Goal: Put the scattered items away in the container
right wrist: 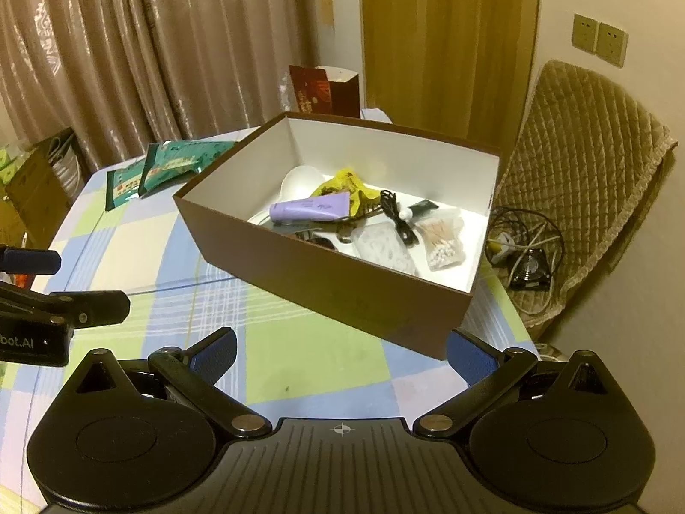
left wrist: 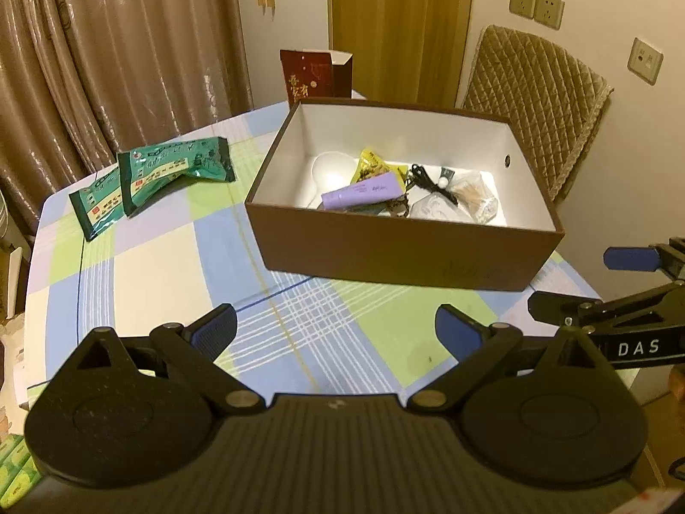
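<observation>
A brown open box (left wrist: pixel 385 252) (right wrist: pixel 325 282) with a white inside stands on the checked tablecloth. In it lie a purple tube (left wrist: pixel 364 195) (right wrist: pixel 310 209), a yellow packet (left wrist: pixel 374 167) (right wrist: pixel 342 186), a black cable (left wrist: pixel 428 180) (right wrist: pixel 396 218), a bag of cotton swabs (right wrist: pixel 443 237) and a white bowl (left wrist: pixel 332 169). Two green packets (left wrist: pixel 171 171) (right wrist: pixel 162 167) lie on the table left of the box. My left gripper (left wrist: pixel 336 332) is open and empty, near the table's front. My right gripper (right wrist: pixel 340 353) is open and empty before the box.
A dark red gift box (left wrist: pixel 317 75) (right wrist: pixel 325 92) stands behind the brown box. A quilted chair (left wrist: pixel 535 98) (right wrist: pixel 586 180) at the right holds cables and a small fan (right wrist: pixel 528 270). Curtains hang behind. Cartons sit by the table's left edge (right wrist: pixel 38 180).
</observation>
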